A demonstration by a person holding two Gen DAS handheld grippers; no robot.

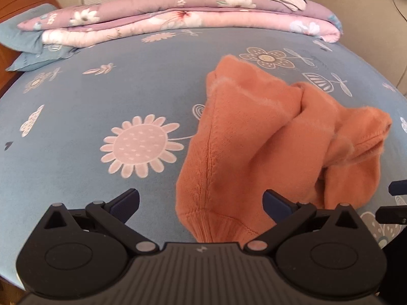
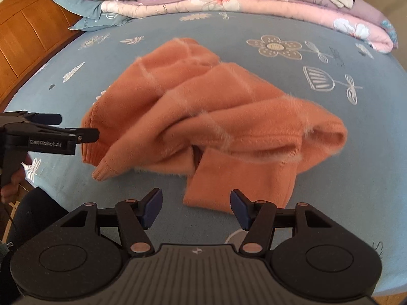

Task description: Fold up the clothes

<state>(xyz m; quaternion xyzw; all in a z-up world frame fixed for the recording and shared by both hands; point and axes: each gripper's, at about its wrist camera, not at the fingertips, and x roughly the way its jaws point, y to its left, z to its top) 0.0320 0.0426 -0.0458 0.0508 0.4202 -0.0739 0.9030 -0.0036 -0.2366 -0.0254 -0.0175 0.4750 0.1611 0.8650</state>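
Orange sweater crumpled mid-bed, unfolded. Left claw gaping over near hem, right claw parted by near edge, both empty. No fold made; spreading and folding all remain.

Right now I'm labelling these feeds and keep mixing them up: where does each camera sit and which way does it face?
Left wrist: on the left gripper, looking down over its open fingers at the orange sweater's ribbed hem on the blue bedsheet.
Right wrist: on the right gripper, over open fingers facing the sweater's near edge; the left gripper and a hand show at left.
Shared: sweater, bedsheet, folded quilt, each other's gripper.
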